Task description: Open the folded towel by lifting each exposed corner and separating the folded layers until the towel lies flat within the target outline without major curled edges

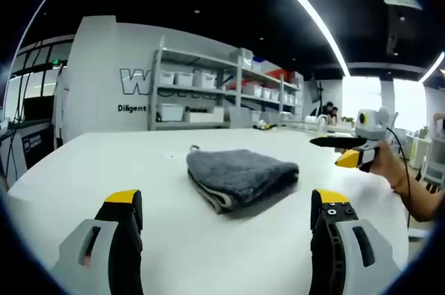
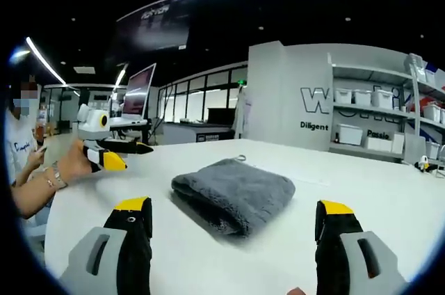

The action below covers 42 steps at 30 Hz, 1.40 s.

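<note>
A grey folded towel lies on the white table, its folded edges toward me and a small loop at its far corner. My left gripper is open, its yellow-tipped jaws wide apart just short of the towel. My right gripper comes in from the right, held by a hand above the table and apart from the towel. In the right gripper view the towel lies on the table ahead of my open right gripper. The left gripper hovers at the left in a hand.
Shelving with white bins stands behind the table against a lettered wall. Small items sit at the table's far edge. A person is at the left table edge, with a monitor behind. Bare tabletop surrounds the towel.
</note>
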{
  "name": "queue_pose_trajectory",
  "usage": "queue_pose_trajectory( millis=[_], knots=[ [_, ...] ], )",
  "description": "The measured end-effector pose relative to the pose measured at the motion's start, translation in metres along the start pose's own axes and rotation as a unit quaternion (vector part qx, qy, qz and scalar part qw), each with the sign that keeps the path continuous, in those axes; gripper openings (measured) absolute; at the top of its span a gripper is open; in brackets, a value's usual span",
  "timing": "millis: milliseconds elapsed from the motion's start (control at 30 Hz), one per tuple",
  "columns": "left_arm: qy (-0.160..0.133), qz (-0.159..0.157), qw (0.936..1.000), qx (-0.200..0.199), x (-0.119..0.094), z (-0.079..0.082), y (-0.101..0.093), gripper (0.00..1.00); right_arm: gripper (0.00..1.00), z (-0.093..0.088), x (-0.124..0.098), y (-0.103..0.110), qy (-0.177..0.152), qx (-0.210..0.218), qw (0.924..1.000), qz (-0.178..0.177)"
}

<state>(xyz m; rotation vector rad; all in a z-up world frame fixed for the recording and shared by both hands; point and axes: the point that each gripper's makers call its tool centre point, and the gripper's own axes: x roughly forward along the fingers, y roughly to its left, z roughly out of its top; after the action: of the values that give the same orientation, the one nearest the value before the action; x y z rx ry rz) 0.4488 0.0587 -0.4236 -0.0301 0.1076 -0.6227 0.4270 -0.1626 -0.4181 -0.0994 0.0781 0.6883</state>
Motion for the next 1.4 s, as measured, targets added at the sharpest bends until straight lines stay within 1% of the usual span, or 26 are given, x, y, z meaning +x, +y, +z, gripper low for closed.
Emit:
queue_pose_trajectory(
  millis=[167, 267, 367, 467, 567, 700, 767, 867, 933, 1033, 1067, 1133, 1167, 1200, 1300, 1400],
  knots=[
    [-0.005, -0.003, 1.0000, 0.000, 0.000, 0.003, 0.001, 0.99, 0.98, 0.000, -0.001, 0.004, -0.002, 0.010, 0.9999, 0.003],
    [-0.001, -0.001, 1.0000, -0.004, 0.001, 0.001, 0.003, 0.99, 0.97, -0.003, 0.000, 0.004, 0.008, 0.000, 1.0000, 0.000],
    [-0.007, -0.004, 0.9999, -0.009, 0.000, 0.004, 0.003, 0.99, 0.98, -0.004, 0.000, 0.005, 0.014, -0.010, 0.9998, -0.001],
    [-0.014, -0.003, 0.9998, -0.013, -0.001, 0.006, 0.004, 0.99, 0.98, -0.003, -0.004, 0.004, 0.017, -0.020, 0.9996, -0.005],
    [-0.014, -0.004, 0.9998, -0.015, -0.001, 0.006, 0.004, 0.99, 0.98, -0.003, -0.007, 0.003, 0.023, -0.027, 0.9993, -0.008],
    [-0.013, -0.007, 0.9998, -0.013, -0.001, 0.006, 0.002, 0.99, 0.98, 0.002, -0.010, 0.007, 0.026, -0.037, 0.9990, -0.006],
    [-0.018, -0.008, 0.9997, -0.013, -0.003, 0.008, 0.002, 0.99, 0.98, 0.002, -0.009, 0.010, 0.038, -0.050, 0.9980, -0.004],
    [-0.018, -0.009, 0.9997, -0.015, -0.002, 0.008, 0.002, 0.99, 0.98, 0.009, -0.006, 0.010, 0.038, -0.056, 0.9977, -0.004],
    [-0.015, -0.009, 0.9997, -0.015, -0.003, 0.007, 0.002, 0.99, 0.98, 0.014, -0.004, 0.014, 0.038, -0.059, 0.9975, 0.000],
    [-0.016, -0.012, 0.9996, -0.018, -0.003, 0.006, 0.002, 0.99, 0.98, 0.021, 0.007, 0.008, 0.047, -0.074, 0.9962, 0.003],
    [-0.015, -0.012, 0.9996, -0.020, -0.003, 0.006, 0.002, 0.99, 0.96, 0.024, 0.009, 0.007, 0.045, -0.075, 0.9962, 0.000],
    [-0.015, -0.012, 0.9996, -0.022, -0.003, 0.006, 0.003, 0.99, 0.88, 0.033, 0.012, 0.003, 0.032, -0.066, 0.9973, -0.012],
    [-0.015, -0.012, 0.9996, -0.022, -0.003, 0.006, 0.003, 0.99, 0.85, 0.038, 0.015, -0.001, 0.028, -0.064, 0.9974, -0.015],
    [-0.015, -0.011, 0.9996, -0.022, -0.003, 0.006, 0.003, 0.99, 0.84, 0.040, 0.016, -0.002, 0.026, -0.065, 0.9974, -0.016],
    [-0.015, -0.012, 0.9996, -0.022, -0.003, 0.006, 0.002, 0.99, 0.86, 0.042, 0.026, 0.001, 0.042, -0.080, 0.9959, -0.005],
    [-0.015, -0.011, 0.9996, -0.023, -0.004, 0.005, 0.002, 0.99, 0.86, 0.047, 0.032, 0.005, 0.041, -0.089, 0.9952, -0.004]
  ],
)
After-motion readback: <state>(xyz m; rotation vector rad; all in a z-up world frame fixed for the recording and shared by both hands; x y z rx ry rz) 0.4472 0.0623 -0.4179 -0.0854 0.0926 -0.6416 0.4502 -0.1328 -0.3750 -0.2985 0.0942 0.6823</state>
